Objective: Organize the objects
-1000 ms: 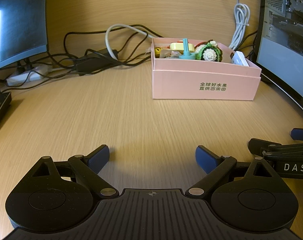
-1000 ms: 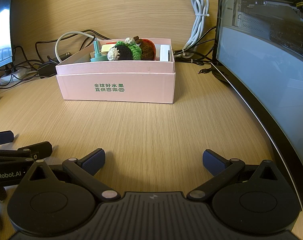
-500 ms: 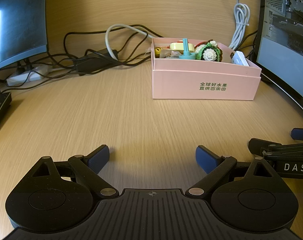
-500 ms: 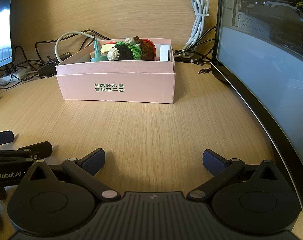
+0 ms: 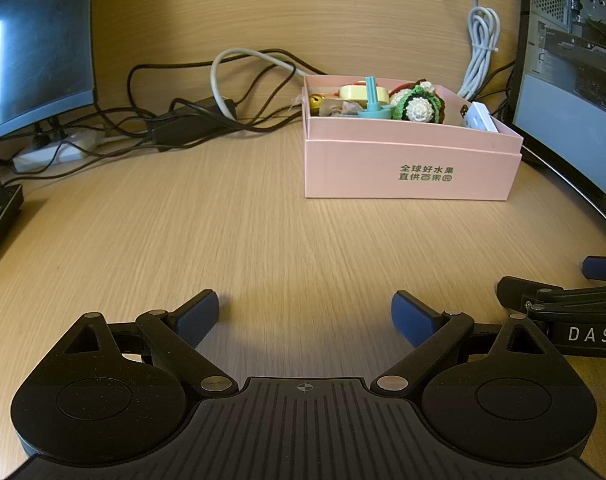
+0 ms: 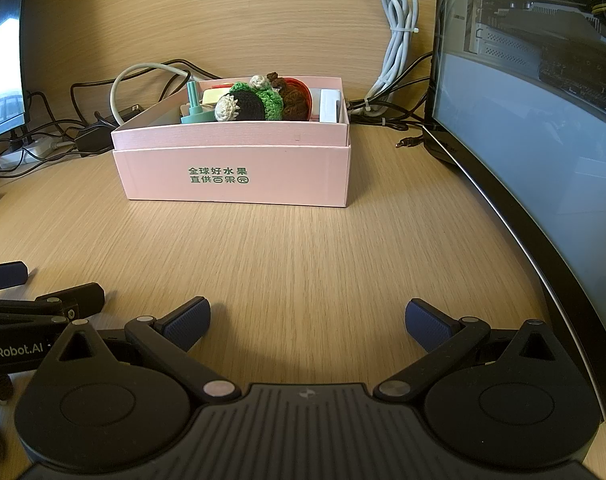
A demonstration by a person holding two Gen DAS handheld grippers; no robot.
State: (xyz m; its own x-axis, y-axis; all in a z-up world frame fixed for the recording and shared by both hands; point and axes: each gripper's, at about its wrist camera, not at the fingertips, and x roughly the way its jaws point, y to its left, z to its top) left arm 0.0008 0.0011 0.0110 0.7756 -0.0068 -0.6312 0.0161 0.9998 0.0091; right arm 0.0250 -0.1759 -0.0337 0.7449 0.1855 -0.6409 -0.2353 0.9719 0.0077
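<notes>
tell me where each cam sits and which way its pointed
Left wrist view: sits low on the left gripper, facing across the wooden desk toward the pink box, which lies ahead to the right; its own open jaws show, and the right gripper's tip at the right edge.
Right wrist view: sits low on the right gripper, facing the pink box nearly head-on, with a curved monitor on the right; its own open jaws show, and the left gripper's tip at the left edge.
Shared: the box, its crocheted toys, the desk, and the cables behind.

Wooden desk (image 5: 231, 240): monitor (image 6: 543, 168) at right edge, black cables (image 5: 191, 120) at rear, power strip (image 5: 51, 154) rear left.
</notes>
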